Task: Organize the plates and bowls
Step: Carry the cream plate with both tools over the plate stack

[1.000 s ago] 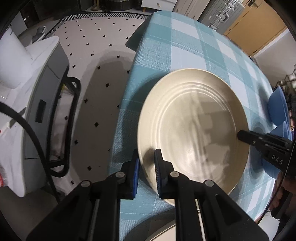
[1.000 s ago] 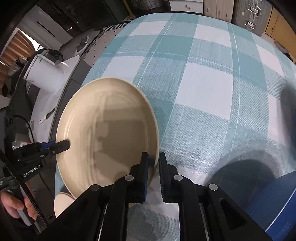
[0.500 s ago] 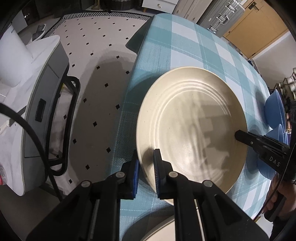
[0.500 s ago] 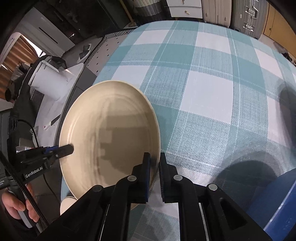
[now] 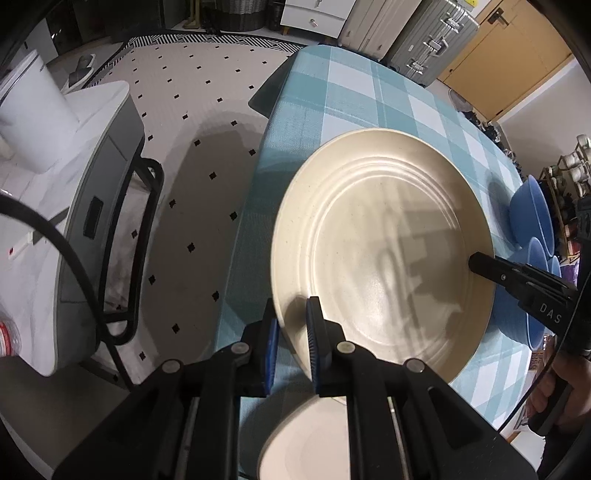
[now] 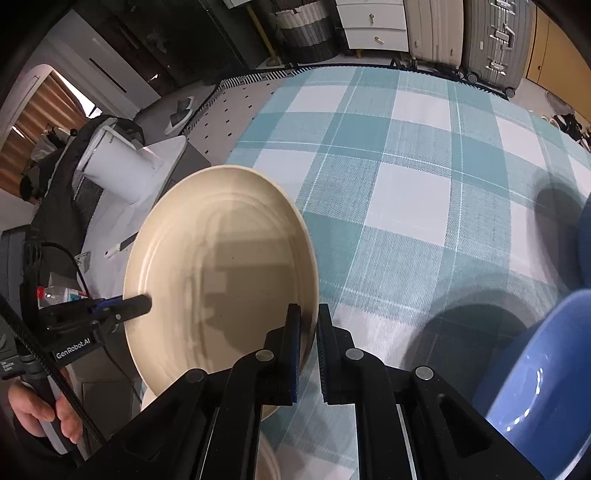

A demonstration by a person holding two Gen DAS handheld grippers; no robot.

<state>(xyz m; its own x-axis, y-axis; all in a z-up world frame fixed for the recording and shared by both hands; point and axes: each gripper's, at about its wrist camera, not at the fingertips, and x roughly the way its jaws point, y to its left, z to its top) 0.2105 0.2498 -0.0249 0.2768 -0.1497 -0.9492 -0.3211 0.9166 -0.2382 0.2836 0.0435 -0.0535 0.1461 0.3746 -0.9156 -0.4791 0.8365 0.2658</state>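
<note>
Gripping opposite rims, we hold the round cream ridged plate [image 5: 380, 251] above the teal-and-white checked tablecloth [image 6: 406, 192], left gripper [image 5: 291, 328] and right gripper [image 6: 308, 350] both clamped on it.

A teal-and-white checked cloth [image 6: 406, 206] covers the desk, beyond whose far edge stand grey suitcases [image 5: 428, 40] and a white drawer unit [image 6: 373, 22], while off its left edge lie a diamond-dotted floor [image 5: 192, 122] and what may be a white bin [image 5: 29, 122].
</note>
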